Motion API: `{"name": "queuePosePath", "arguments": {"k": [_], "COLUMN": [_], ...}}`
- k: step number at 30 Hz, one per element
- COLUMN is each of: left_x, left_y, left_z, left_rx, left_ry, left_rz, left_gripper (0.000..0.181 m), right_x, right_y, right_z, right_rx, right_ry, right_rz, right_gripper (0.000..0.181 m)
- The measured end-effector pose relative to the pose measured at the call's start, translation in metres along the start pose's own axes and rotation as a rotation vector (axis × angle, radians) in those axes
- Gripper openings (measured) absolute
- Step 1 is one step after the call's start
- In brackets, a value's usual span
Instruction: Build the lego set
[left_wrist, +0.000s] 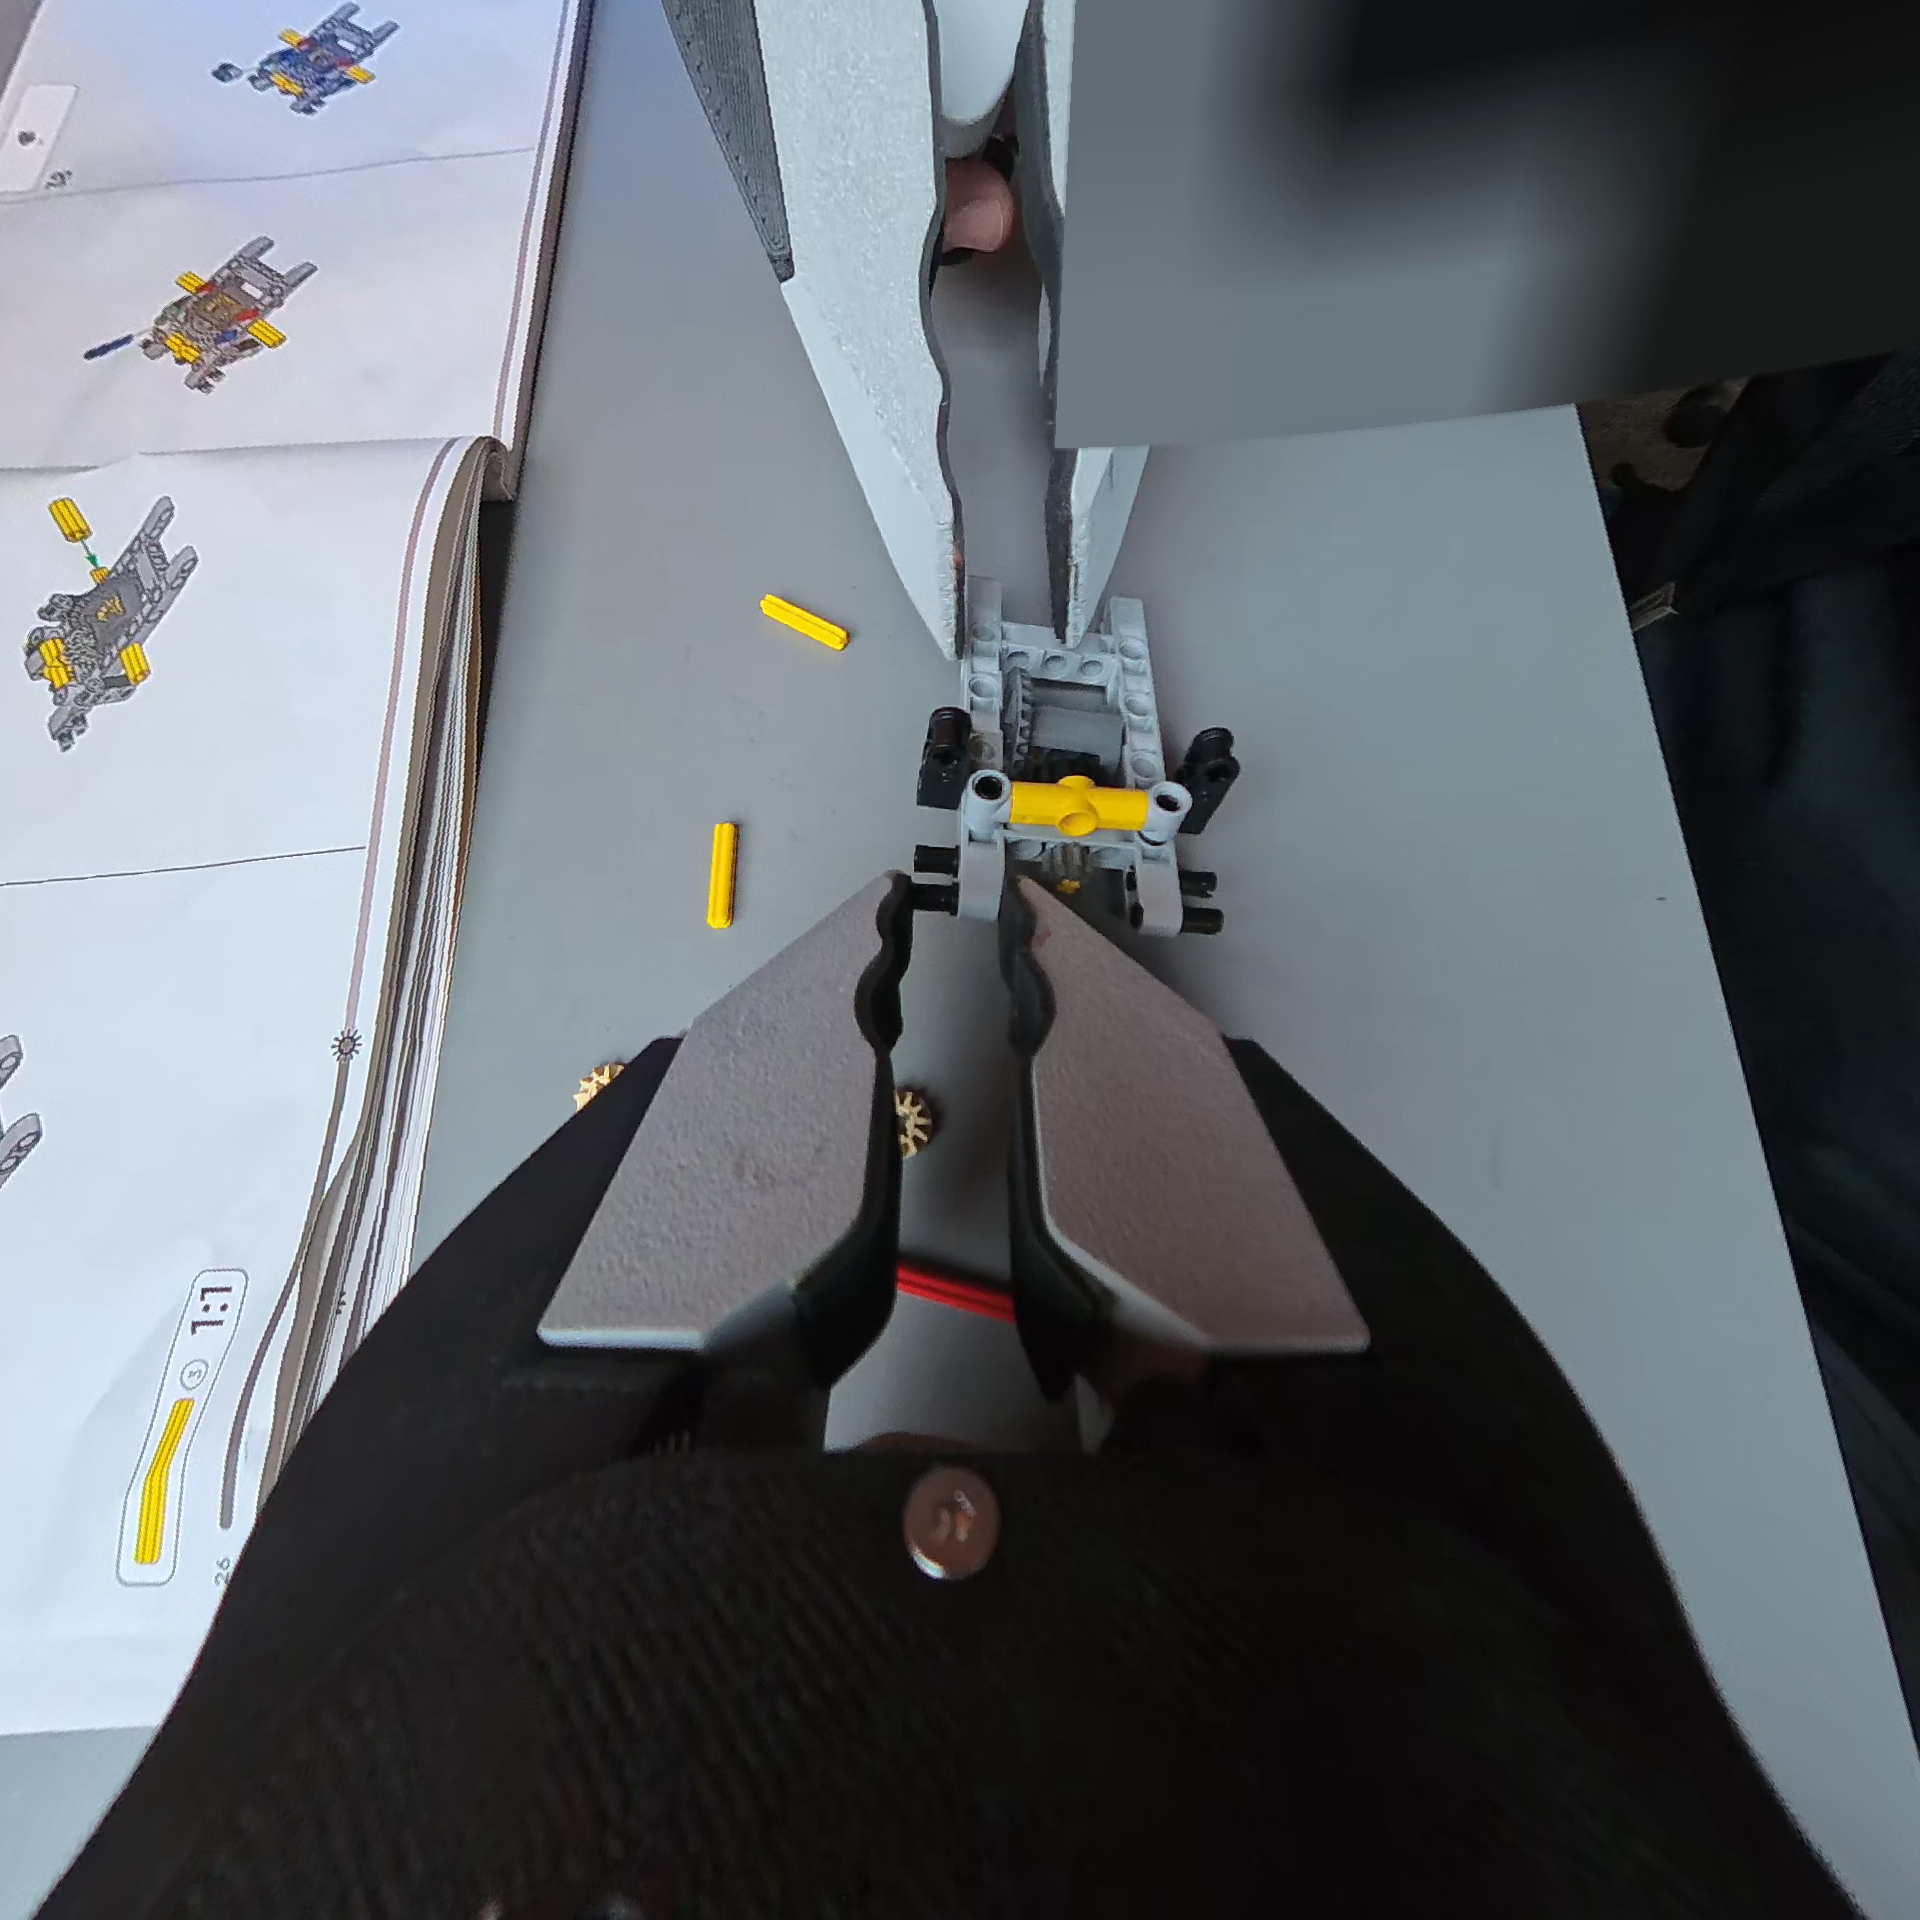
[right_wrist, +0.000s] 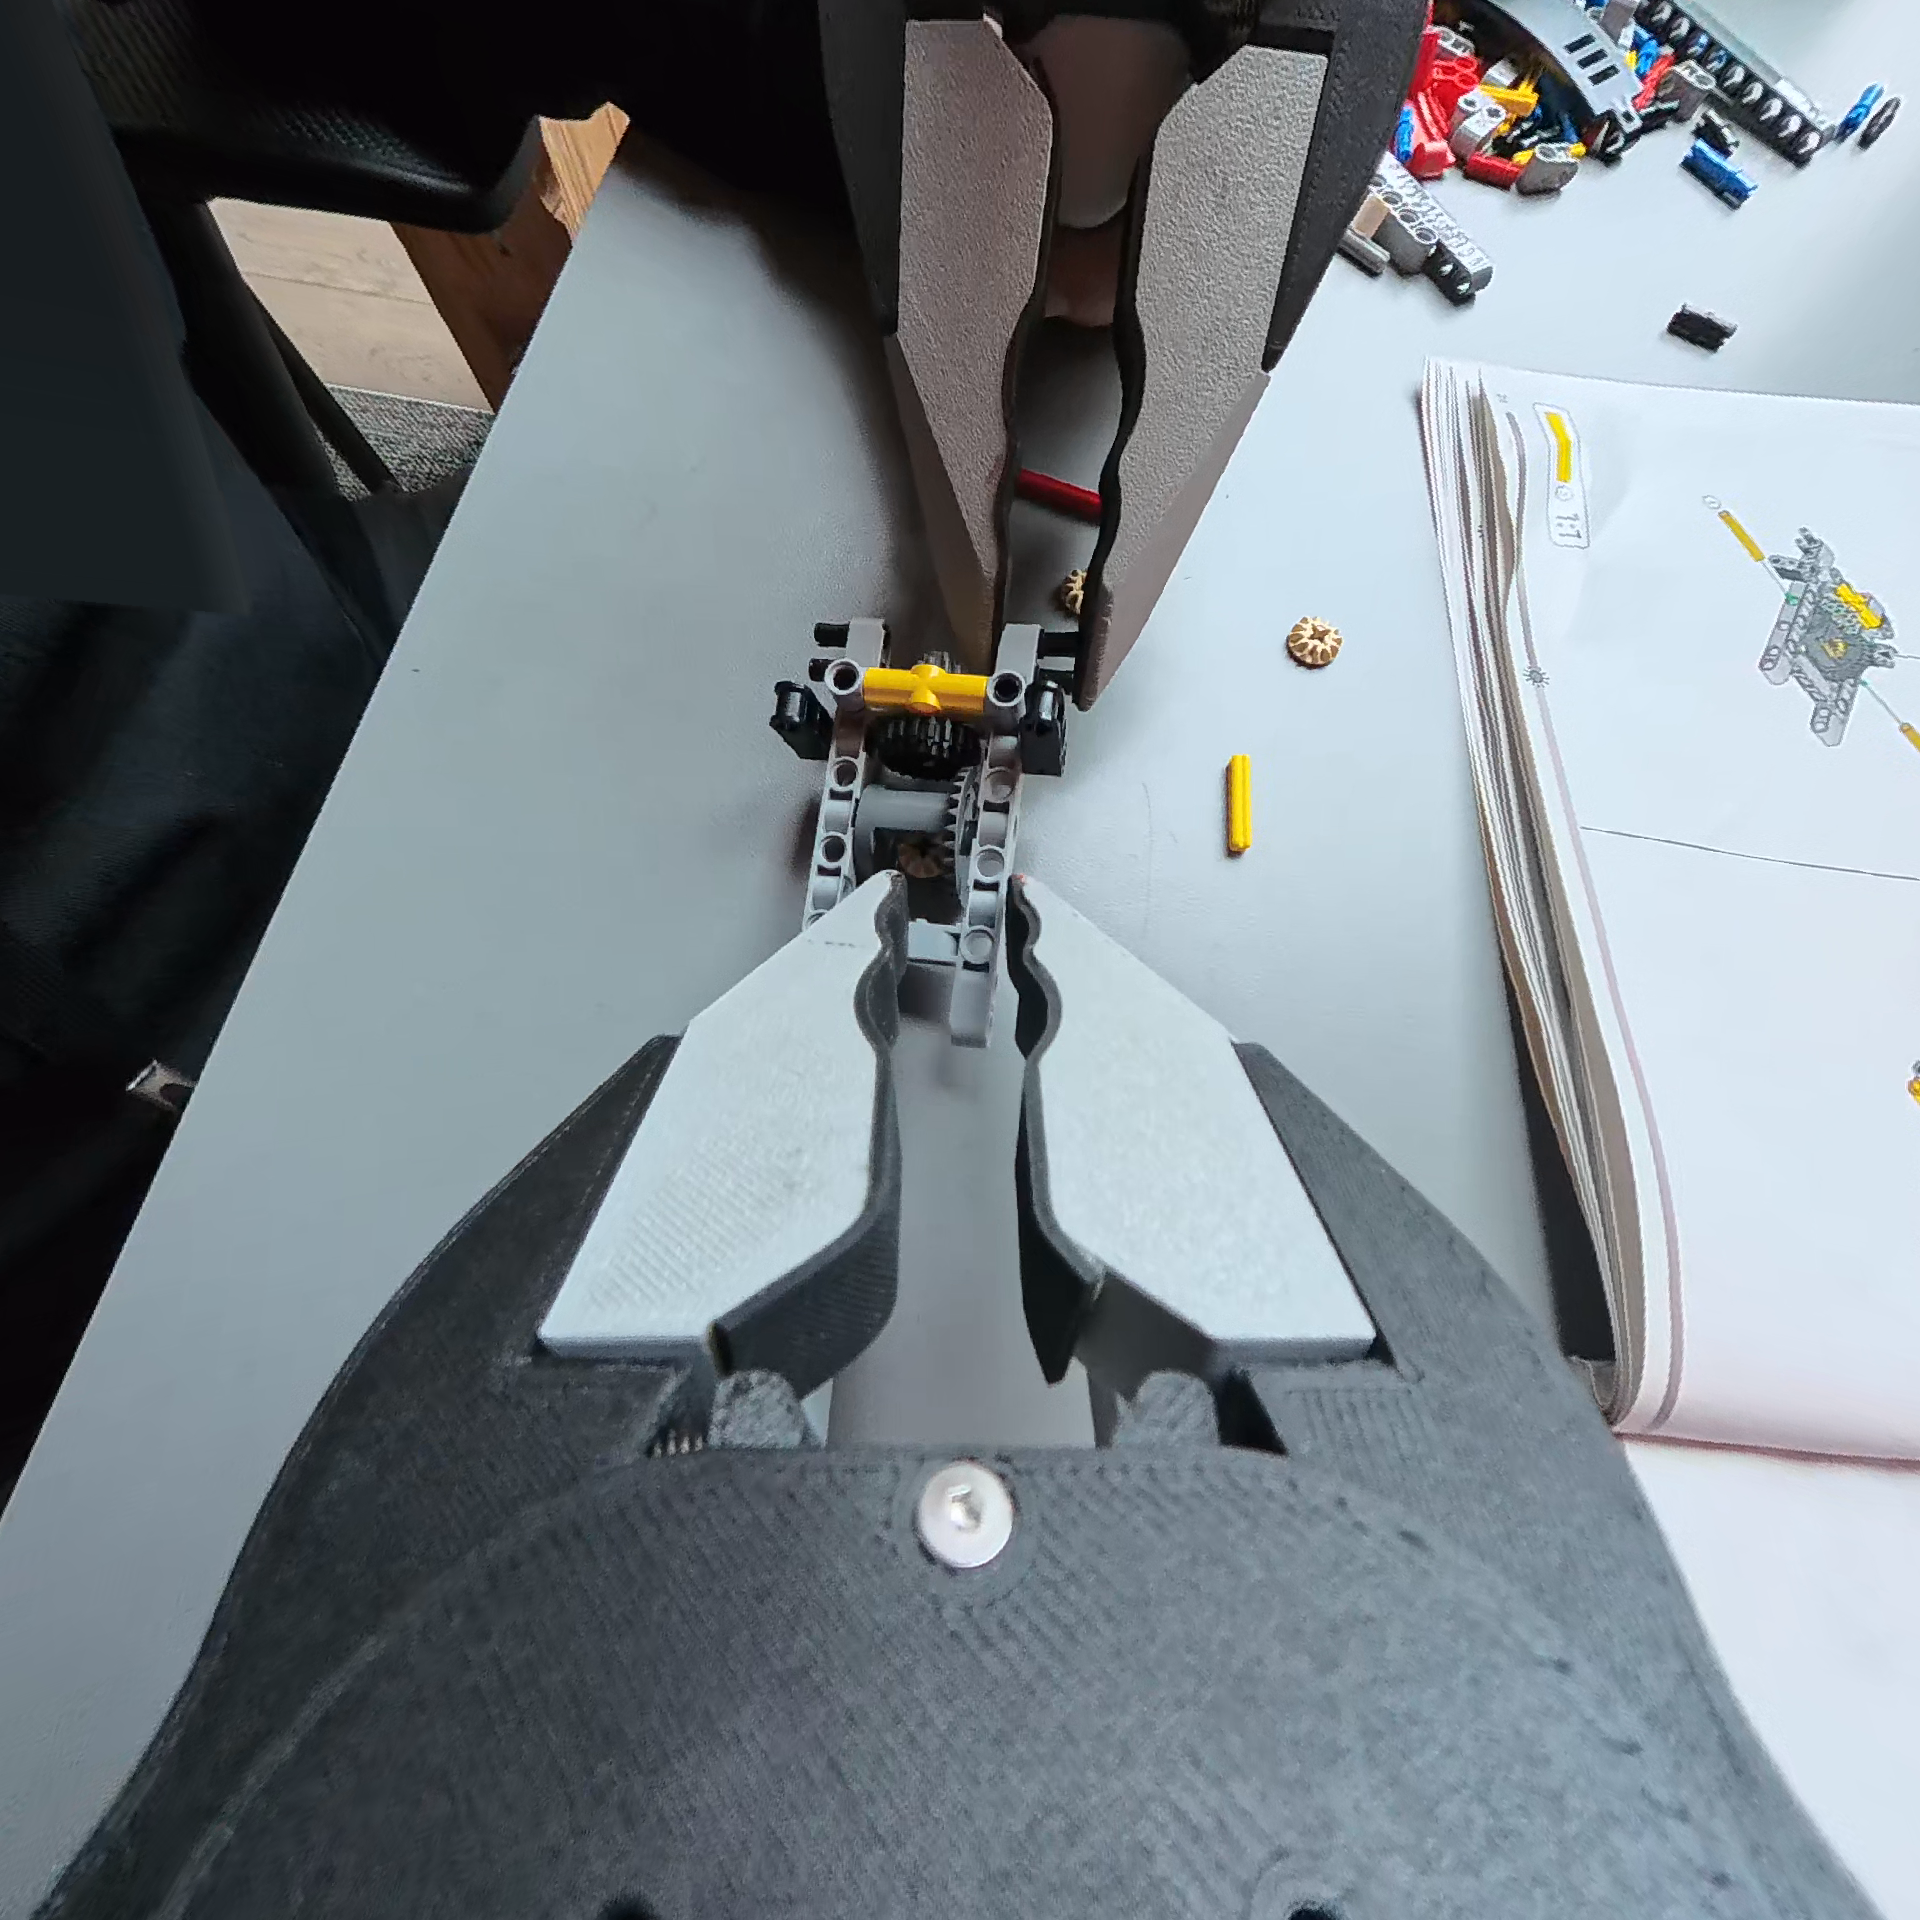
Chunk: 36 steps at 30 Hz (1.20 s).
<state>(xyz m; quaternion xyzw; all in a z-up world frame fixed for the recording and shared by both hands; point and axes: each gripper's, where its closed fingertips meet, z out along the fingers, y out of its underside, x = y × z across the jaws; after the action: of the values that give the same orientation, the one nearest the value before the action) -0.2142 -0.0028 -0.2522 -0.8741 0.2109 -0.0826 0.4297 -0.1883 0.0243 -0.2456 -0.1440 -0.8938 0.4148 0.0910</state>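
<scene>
Left gripper (left_wrist: 961, 899) and right gripper (right_wrist: 951, 899) each clench opposite ends of the grey lego assembly (right_wrist: 925, 790) on the surface (right_wrist: 623, 727).

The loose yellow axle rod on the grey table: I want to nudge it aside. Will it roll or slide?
The short yellow ridged plastic axle rod lies flat on the smooth grey table, so it probably slides. Its ridges likely limit rolling. It looks thin and light, so a push from a gripper fingertip might flick it away.

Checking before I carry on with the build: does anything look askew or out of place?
Nothing stands out. The lego assembly lies flat on the table, held at either end by the left hand-held gripper and right hand-held gripper.
</scene>
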Motion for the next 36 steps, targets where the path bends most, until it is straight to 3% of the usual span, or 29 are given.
{"name": "queuePosePath", "arguments": {"k": [27,36], "left_x": [-0.002,-0.002], "left_y": [0.005,0.007], "left_z": [0.005,0.006], "left_rx": [-0.045,-0.056], "left_ry": [-0.011,-0.01], "left_rz": [-0.001,-0.009], "left_gripper": [0.014,0.014], "right_x": [0.0,0.006], "right_y": [0.001,0.011], "right_z": [0.004,0.004], "right_rx": [-0.032,-0.068], "right_ry": [0.051,0.033], "right_rz": [-0.068,-0.009], "right_gripper": [0.009,0.017]}}
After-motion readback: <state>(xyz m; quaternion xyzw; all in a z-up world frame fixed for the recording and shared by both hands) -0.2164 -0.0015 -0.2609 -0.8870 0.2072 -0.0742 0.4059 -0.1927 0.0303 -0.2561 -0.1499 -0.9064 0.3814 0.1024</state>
